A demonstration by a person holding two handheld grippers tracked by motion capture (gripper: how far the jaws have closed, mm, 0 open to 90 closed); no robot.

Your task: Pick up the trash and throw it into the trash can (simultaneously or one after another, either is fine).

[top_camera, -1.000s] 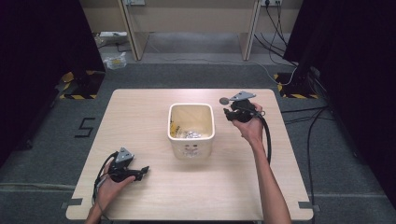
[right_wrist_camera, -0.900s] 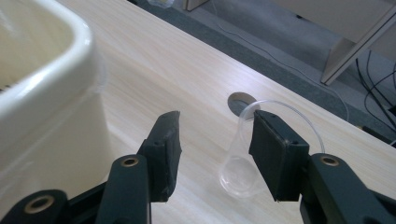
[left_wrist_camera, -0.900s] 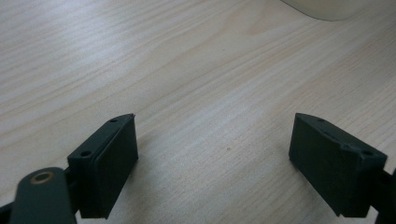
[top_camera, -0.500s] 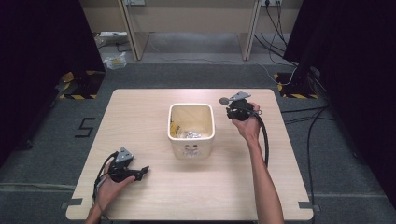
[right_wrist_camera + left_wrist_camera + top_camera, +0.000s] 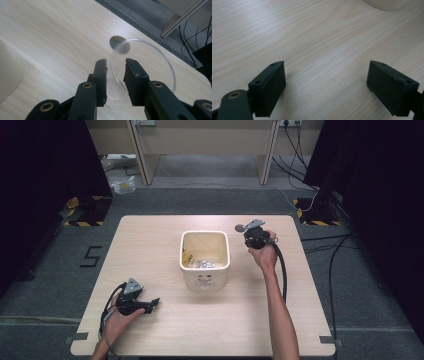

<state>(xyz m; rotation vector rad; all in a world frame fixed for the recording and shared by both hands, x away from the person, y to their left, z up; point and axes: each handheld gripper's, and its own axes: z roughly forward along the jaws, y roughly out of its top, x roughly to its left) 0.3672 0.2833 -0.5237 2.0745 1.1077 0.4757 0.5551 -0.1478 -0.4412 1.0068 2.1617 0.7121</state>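
Observation:
A clear round lid (image 5: 148, 68) stands tilted on its edge above the table, and my right gripper (image 5: 115, 63) is shut on its near rim. From above, the right gripper (image 5: 256, 237) is held up just right of a cream square bin (image 5: 205, 270) at the table's middle. The bin holds yellow and silvery scraps (image 5: 200, 263). My left gripper (image 5: 148, 305) lies low at the front left with its jaws wide open. In the left gripper view, the left gripper (image 5: 325, 82) has only bare wood between its jaws, and the bin's base (image 5: 387, 3) shows at the top edge.
A small round grey hole (image 5: 119, 43) in the wooden table (image 5: 165, 235) sits just beyond the lid, near the far right edge. Cables (image 5: 283, 270) trail from both grippers. Dark floor and desk legs lie beyond the table.
The right hand has turned slightly and shifted a little near the bin's right side. The left gripper has stayed where it was.

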